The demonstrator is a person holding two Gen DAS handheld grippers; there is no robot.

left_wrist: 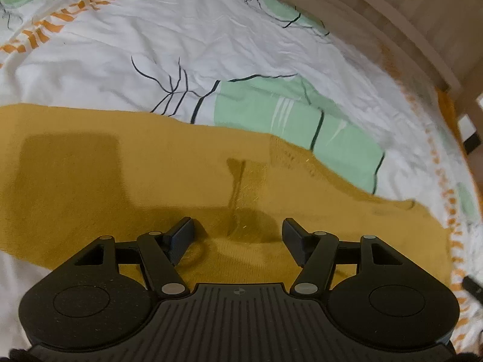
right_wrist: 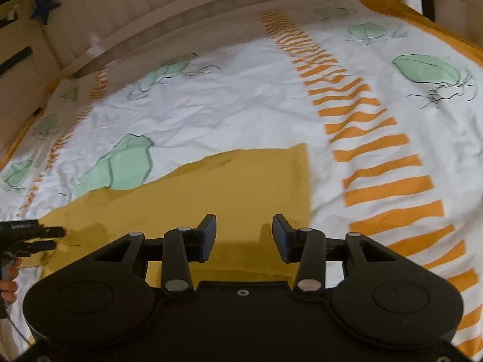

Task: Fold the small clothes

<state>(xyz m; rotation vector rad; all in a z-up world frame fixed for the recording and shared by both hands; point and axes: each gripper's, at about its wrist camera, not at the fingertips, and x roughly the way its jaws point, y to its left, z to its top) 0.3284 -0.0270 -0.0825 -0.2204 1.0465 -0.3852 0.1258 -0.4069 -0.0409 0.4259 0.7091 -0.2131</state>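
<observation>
**Mustard garment laid flat, both grippers clear of it**

Landmark: the mustard-yellow garment point(left_wrist: 145, 175), spread on the bed cover point(left_wrist: 151, 30), a white sheet printed with green leaf shapes and orange stripe bands. Wooden bed frame point(right_wrist: 169, 21) runs behind the cover, well beyond the garment's far edge.

Garment lies mostly smooth. Far edge runs straight, then steps down toward one side where a ribbed seam shows. One squared corner sits just short of the widest orange stripe band in the right wrist view. A short crease stands in the cloth just ahead of the left tool.

Left gripper point(left_wrist: 237, 241): over the garment's near part, jaws standing moderately apart, nothing between them; pads do not pinch cloth. Its shadow falls on the fabric.

Right gripper point(right_wrist: 244, 238): over the garment's near edge close to the squared corner, jaws parted about halfway, holding nothing. Bare yellow cloth shows in the gap.

The left gripper also pokes in at the garment's side edge in the right view; a hand point(right_wrist: 7, 283) is partly visible below it.

Judgement: a fold looks set down or about to start; cannot tell how many folds are done. Next move likely calls for each tool to drop onto an edge or corner, pinch a single layer, then carry it across evenly so the edges meet.
</observation>
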